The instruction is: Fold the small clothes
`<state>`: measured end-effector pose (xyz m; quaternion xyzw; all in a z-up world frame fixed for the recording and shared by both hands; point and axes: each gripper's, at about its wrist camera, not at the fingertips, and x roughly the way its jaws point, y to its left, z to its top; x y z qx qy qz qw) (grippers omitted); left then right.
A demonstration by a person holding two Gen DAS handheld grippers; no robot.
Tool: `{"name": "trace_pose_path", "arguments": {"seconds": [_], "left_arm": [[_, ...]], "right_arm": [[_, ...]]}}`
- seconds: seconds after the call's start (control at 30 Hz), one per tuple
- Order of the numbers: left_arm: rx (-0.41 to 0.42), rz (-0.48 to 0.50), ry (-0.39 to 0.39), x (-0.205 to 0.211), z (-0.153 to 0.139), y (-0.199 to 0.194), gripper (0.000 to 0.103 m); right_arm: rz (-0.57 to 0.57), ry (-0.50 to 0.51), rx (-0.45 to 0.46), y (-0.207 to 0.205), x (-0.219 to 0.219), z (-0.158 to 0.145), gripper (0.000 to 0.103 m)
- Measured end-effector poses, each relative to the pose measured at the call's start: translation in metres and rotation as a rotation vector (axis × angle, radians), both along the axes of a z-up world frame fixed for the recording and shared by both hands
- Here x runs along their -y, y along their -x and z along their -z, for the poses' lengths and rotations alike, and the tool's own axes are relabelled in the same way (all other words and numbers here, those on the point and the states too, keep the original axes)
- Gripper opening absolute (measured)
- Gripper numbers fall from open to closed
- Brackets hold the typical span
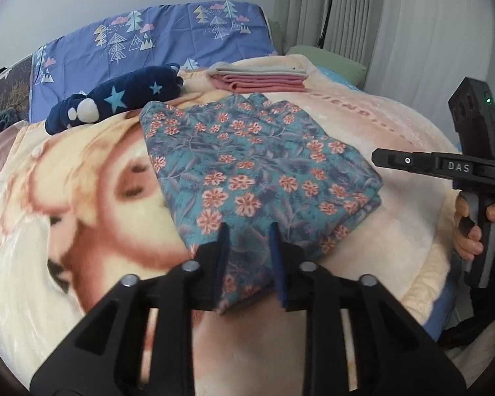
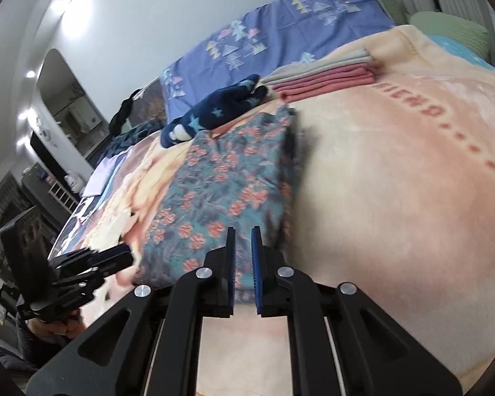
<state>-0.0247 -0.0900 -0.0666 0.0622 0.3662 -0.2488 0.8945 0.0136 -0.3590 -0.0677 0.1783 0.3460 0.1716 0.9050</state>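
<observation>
A teal garment with orange flowers (image 1: 254, 171) lies folded on the printed blanket (image 1: 82, 204); it also shows in the right wrist view (image 2: 227, 191). My left gripper (image 1: 249, 231) is open, its fingers over the garment's near corner, not clamping it. My right gripper (image 2: 243, 232) has its jaws a small gap apart with nothing between them, just above the garment's near right edge. The right gripper (image 1: 379, 160) shows from the side at the garment's right edge in the left wrist view. The left gripper (image 2: 128, 254) shows at the garment's near left corner in the right wrist view.
A stack of folded pink and grey clothes (image 1: 260, 77) sits at the far side of the bed. A navy star-print garment (image 1: 115, 99) lies to the left of it. A purple patterned cover (image 1: 148, 39) lies against the wall. Curtains (image 1: 379, 16) hang at the right.
</observation>
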Motion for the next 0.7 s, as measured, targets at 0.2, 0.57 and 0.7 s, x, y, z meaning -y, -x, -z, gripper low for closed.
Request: {"name": "trace_pose_path", "arguments": {"seconds": [0.2, 0.57, 0.7], "left_arm": [[-0.108, 0.002, 0.008, -0.001, 0.029, -0.007, 0.033], [-0.046, -0.029, 0.065, 0.001, -0.001, -0.055, 0.045], [-0.062, -0.019, 0.034, 0.008, 0.018, -0.057, 0.048]], "right_arm": [[0.003, 0.107, -0.146, -0.016, -0.013, 0.036, 0.008], [-0.003, 0.173, 0.004, -0.106, -0.005, -0.042, 0.036], [0.005, 0.106, -0.133, -0.184, 0.006, -0.017, 0.038]]}}
